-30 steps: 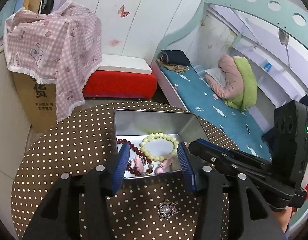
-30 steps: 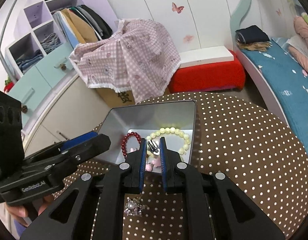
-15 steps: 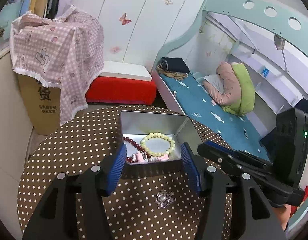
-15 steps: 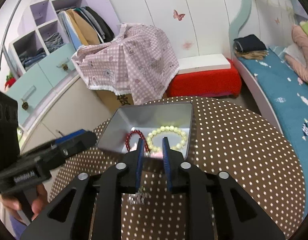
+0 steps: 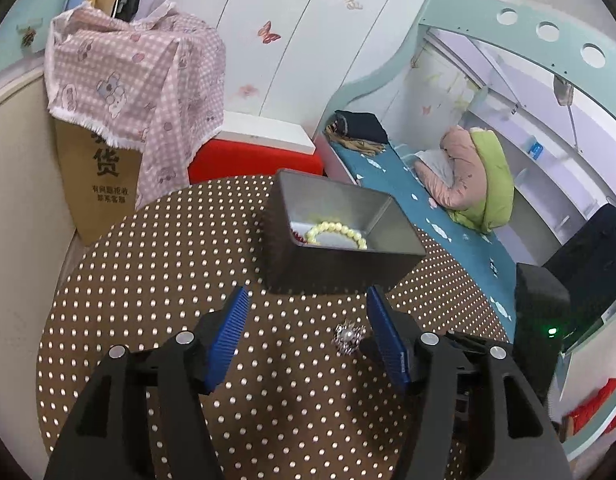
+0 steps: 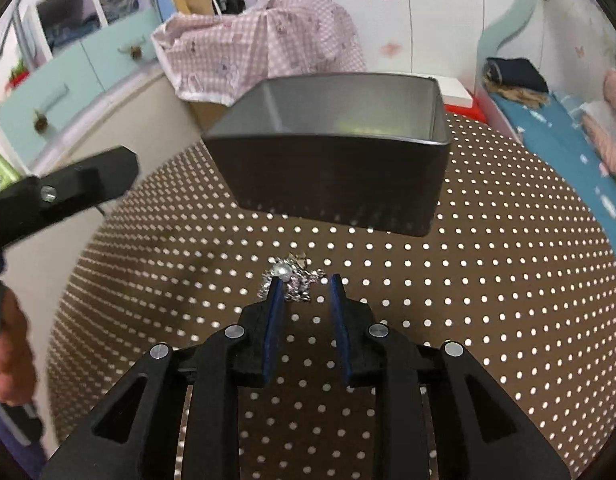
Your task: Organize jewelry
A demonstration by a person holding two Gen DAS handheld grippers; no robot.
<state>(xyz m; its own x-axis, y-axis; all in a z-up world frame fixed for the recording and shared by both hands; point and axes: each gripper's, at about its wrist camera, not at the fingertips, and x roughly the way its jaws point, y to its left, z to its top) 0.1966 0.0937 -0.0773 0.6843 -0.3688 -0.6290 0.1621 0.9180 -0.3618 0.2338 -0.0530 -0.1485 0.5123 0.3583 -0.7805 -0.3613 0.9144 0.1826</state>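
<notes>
Compared with a second ago both grippers have pulled back from over the tin toward the near part of the table, so the tin now sits ahead of the fingers instead of between or under them. Left to right: the left gripper (image 5: 306, 332) hangs above the brown polka-dot tablecloth (image 5: 148, 280); its jaws have just been opening and stand wide apart, nothing pinched, with the silver brooch (image 5: 349, 337) lying on the cloth between them, close to the right-side blue pad and apart from it as far as can be told. The right gripper (image 6: 304, 300) has dropped toward the brooch (image 6: 290, 280); its jaws have just been opening a little, now a narrow gap, not clamped, the brooch just ahead of the tips with the left-side pad overlapping its edge; contact cannot be told. The grey metal tin (image 5: 340, 236) stands upright, open top up, long axis running roughly left-right in both views, one corner turned toward the left camera. Inside it, the yellow bead bracelet (image 5: 336, 234) lies flat, with a sliver of the red bead bracelet (image 5: 298, 237) at its left. The brooch is roughly round, no clear long axis. A hand (image 6: 8, 352) shows at the far left of the right wrist view.
</notes>
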